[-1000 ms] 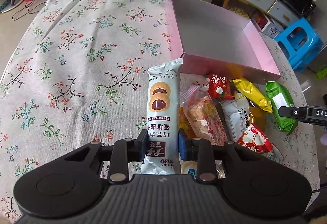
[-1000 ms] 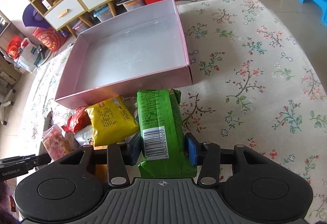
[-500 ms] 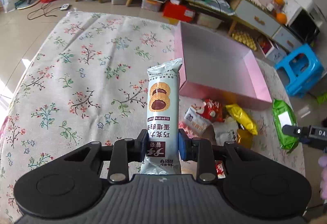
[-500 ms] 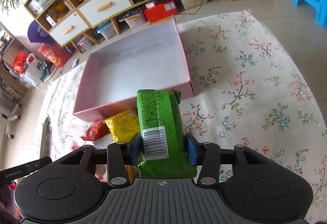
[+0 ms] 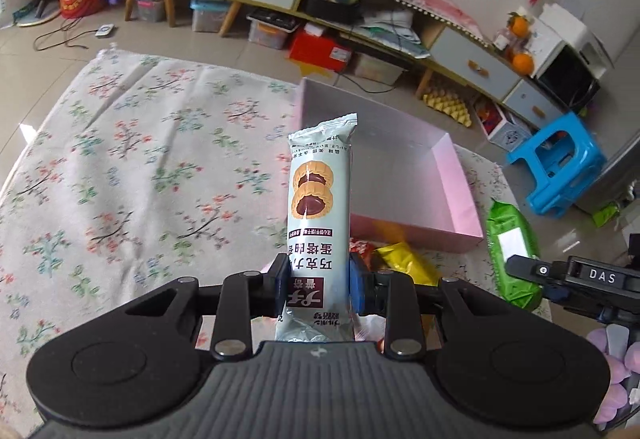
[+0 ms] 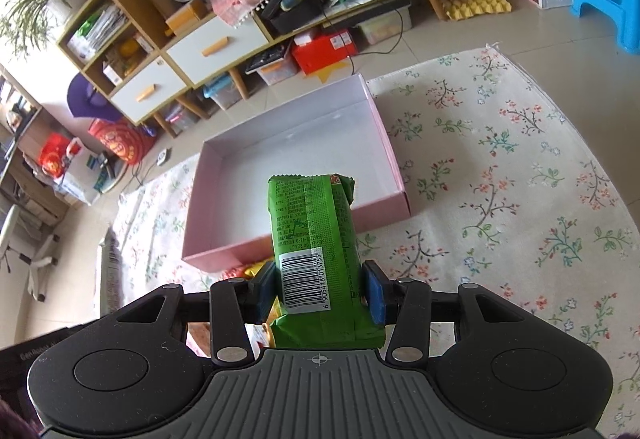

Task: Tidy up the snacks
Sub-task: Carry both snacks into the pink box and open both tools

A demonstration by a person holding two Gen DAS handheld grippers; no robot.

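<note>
Both packets are now lifted higher above the pile, the left gripper clenched on the biscuit packet and the right gripper on the green packet, and each should be lowered flat into the far pink box.

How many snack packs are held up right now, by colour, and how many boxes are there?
Pale mint cookie pack: 1
Green pack: 1
Pink box: 1
Total: 3

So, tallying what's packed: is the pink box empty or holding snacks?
Empty. The box shows a bare floor; green pack remains gripped in the right tool.
</note>
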